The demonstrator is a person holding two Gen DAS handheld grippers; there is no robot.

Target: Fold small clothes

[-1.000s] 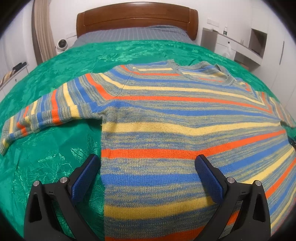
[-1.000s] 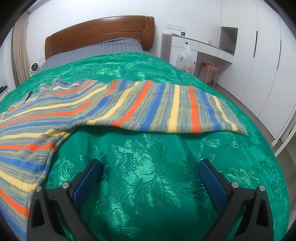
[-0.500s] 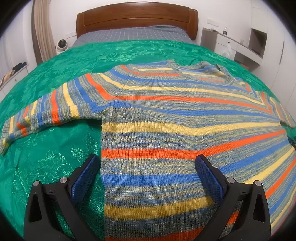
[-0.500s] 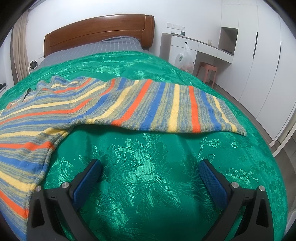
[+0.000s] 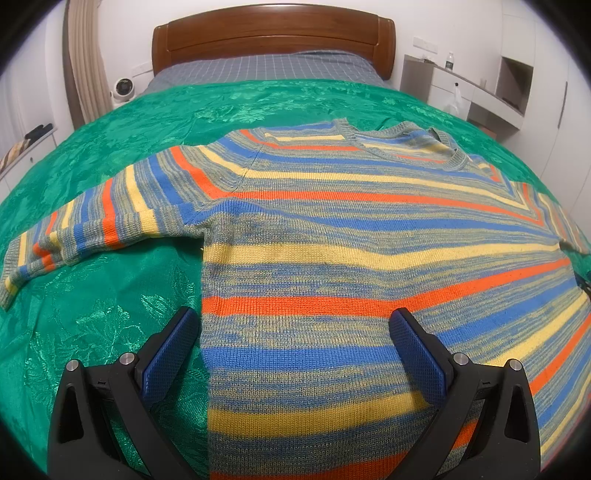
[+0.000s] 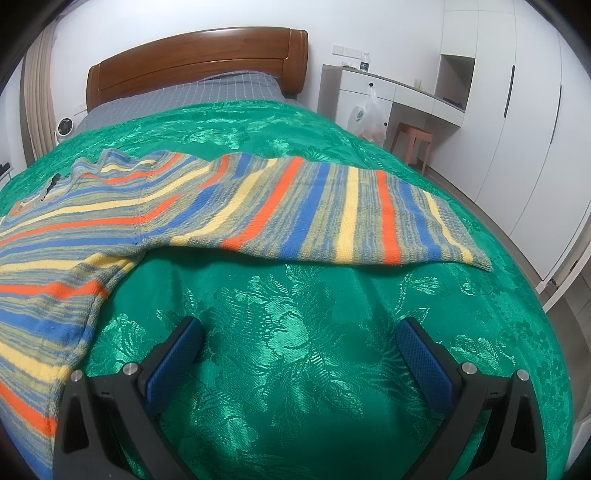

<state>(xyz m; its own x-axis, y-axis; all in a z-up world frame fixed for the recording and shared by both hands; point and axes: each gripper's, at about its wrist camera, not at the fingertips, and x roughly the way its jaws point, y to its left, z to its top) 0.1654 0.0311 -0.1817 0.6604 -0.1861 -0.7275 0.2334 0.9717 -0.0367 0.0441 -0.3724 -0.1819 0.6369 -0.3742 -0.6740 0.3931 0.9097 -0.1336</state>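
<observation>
While the striped orange, blue and yellow knit sweater [image 5: 332,258] lies flat on the green floral bedspread [image 6: 314,332] and both grippers' fingers [image 5: 415,349] gape wide, holding nothing, a shallow pinch could snag bedspread too.

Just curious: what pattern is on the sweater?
Sweater: orange, blue and yellow stripes on grey-blue knit, clearest in left wrist view.

Right tool [image 6: 299,343] swung slightly rightward; sweater [image 6: 258,206] sits further left.

left wrist: low over sweater [image 5: 314,258], facing headboard [image 5: 273,33] | right wrist: likewise, further right | shared: sweater
</observation>
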